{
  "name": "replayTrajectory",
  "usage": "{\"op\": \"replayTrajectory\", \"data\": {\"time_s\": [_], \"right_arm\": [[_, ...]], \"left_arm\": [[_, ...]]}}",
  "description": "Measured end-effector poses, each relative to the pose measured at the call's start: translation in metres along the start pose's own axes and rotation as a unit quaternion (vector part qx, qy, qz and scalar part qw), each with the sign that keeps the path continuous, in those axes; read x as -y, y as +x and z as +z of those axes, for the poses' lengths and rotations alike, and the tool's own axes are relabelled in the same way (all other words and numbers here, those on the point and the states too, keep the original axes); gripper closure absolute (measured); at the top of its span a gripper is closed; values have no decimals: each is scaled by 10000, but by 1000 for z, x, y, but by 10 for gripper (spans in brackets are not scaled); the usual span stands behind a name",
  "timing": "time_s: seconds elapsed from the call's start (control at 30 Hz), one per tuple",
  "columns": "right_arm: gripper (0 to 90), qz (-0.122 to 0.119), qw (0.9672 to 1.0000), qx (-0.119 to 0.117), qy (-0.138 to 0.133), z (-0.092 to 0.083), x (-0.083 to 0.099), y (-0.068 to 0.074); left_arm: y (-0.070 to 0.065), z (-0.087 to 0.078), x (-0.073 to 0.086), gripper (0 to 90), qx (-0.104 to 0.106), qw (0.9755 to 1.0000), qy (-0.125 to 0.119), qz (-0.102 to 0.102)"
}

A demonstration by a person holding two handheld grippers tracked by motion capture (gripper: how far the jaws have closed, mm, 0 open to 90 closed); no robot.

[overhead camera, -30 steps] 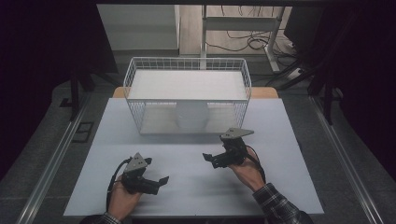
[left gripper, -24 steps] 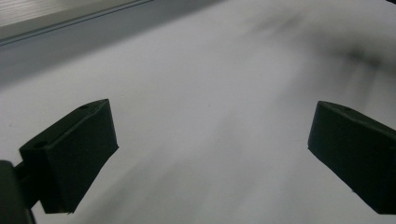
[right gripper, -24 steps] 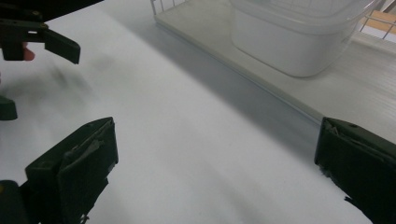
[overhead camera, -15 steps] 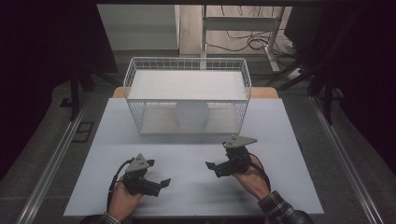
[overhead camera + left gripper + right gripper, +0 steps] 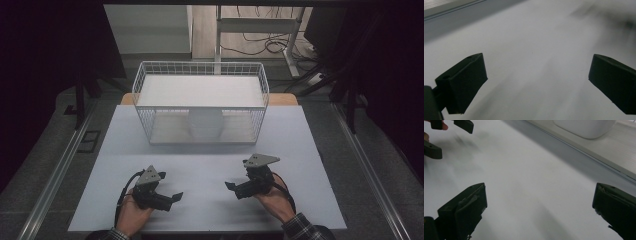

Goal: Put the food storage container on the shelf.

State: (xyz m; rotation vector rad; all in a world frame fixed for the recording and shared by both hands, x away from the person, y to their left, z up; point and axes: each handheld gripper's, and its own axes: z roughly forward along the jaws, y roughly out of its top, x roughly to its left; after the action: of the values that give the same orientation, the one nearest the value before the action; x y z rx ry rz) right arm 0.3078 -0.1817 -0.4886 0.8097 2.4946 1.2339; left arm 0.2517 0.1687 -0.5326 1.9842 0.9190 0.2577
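My left gripper (image 5: 171,198) rests low over the white table (image 5: 200,165) near its front left, held in a hand and pointing right. It is open, and in the left gripper view its jaws stand wide apart over bare table (image 5: 536,82). My right gripper (image 5: 232,189) sits at the front right and points left, toward the other one. It is open too (image 5: 539,210), with nothing between its jaws. The left gripper (image 5: 449,130) also appears at the top left of the right gripper view.
A white wire basket (image 5: 200,106) stands at the back middle of the table. A white rounded object (image 5: 206,123) shows through its front wall and appears as a white rounded object (image 5: 584,127) in the right gripper view. Dark floor and metal rails flank the table.
The right gripper has come back toward the table's front edge and lower. The left gripper has barely shifted. Both stay open.
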Motion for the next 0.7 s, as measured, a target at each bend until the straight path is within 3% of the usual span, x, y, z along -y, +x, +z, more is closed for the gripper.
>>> {"op": "replayTrajectory", "data": {"time_s": [0.3,0.7], "right_arm": [[0,64,10000,75,-6,-11,9,-2],[0,229,9995,236,-38,-31,22,-8]], "left_arm": [[-1,-5,1,16,-94,9999,44,30],[-1,-21,8,18,-291,9995,-71,-23]]}}
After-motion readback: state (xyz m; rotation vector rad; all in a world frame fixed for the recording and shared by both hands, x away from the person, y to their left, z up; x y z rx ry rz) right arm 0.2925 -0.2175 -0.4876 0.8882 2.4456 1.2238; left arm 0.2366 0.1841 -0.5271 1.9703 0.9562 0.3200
